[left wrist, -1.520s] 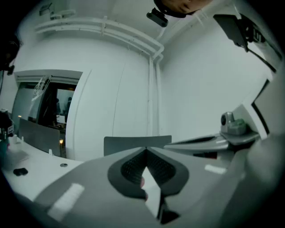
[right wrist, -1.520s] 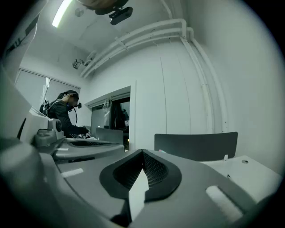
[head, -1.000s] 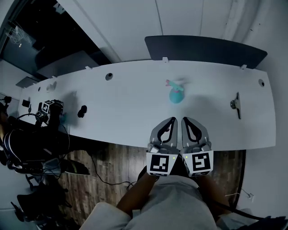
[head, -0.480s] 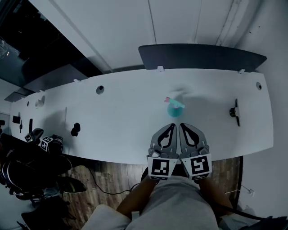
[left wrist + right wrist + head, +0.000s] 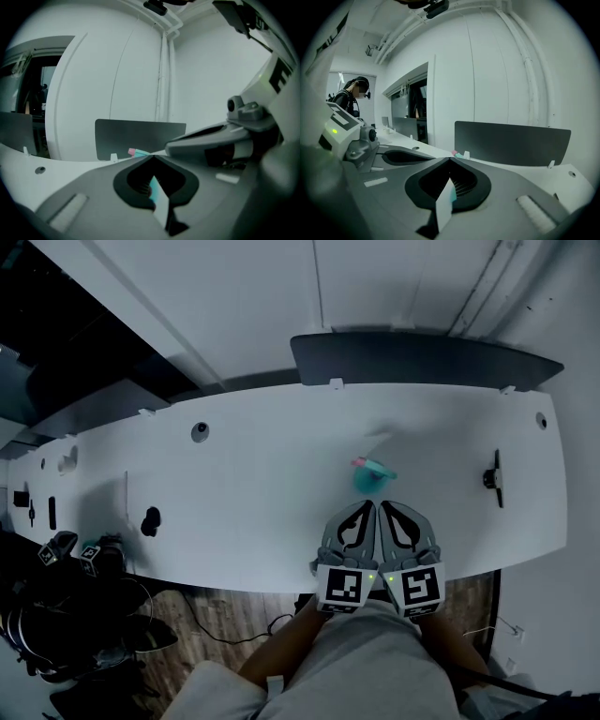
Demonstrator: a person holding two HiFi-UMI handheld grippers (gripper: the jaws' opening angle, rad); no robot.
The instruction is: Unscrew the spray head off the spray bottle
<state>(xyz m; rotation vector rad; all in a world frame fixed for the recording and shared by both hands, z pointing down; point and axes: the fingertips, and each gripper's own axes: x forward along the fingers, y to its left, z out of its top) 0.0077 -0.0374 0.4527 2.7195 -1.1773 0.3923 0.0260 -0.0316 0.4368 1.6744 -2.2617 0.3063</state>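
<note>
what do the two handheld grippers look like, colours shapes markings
The left gripper and right gripper are matching grey, tapered two-jaw shells, each with a black-lined, spade-shaped cut-out behind the jaw tips. Each carries a white cube with black square markers at the rear, and a small green light glows beside it. The person wears light grey clothing.

Head view: high, steeply down on white table (image 5: 262,474). Gripper views: low, side by side, facing dark panel (image 5: 511,143). All share panel and spray bottle (image 5: 372,476).
</note>
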